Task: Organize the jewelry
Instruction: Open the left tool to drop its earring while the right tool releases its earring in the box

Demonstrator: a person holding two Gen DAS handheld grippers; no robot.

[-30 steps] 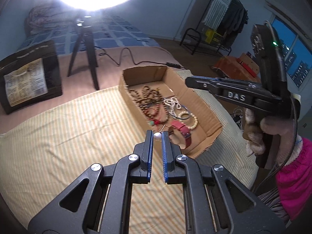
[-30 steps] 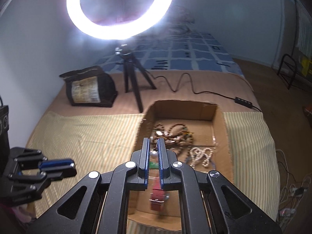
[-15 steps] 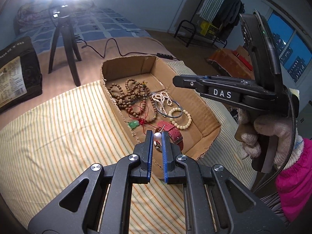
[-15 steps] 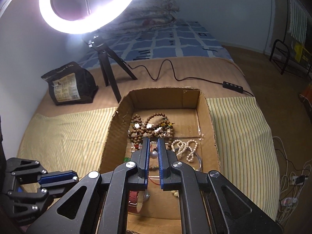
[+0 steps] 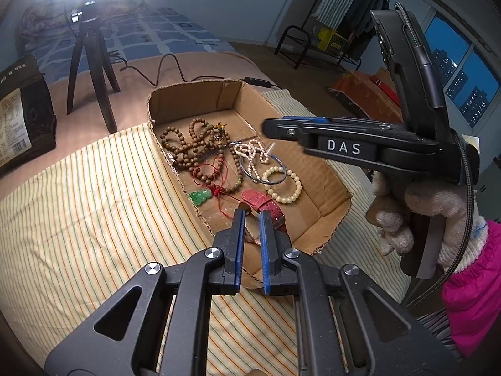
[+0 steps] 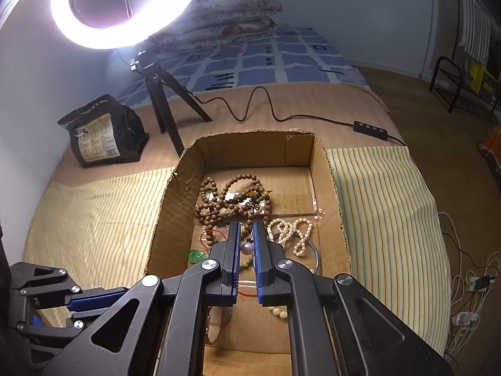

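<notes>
Right gripper (image 6: 246, 224) angled down over the cardboard box (image 6: 250, 147). Its jaws have just been easing apart, yet a pearl (image 6: 246, 248) sits between the blue pads partway down their length and fills the narrow gap, touching both. The pearl is grey-silver, glossy and round, so it has no long axis. A small dark fitting on it faces the fingertips. It hangs above the box floor, over the wooden bead strands (image 6: 219, 206), with the white pearl strand (image 6: 294, 235) to one side and the green pendant (image 6: 196, 255) to the other. The box runs lengthwise away from the grippers on the striped cloth (image 6: 94, 213). Left gripper (image 5: 250, 211) over the near end, above the red strap (image 5: 260, 200), jaws drawn together, nothing seen between them.
</notes>
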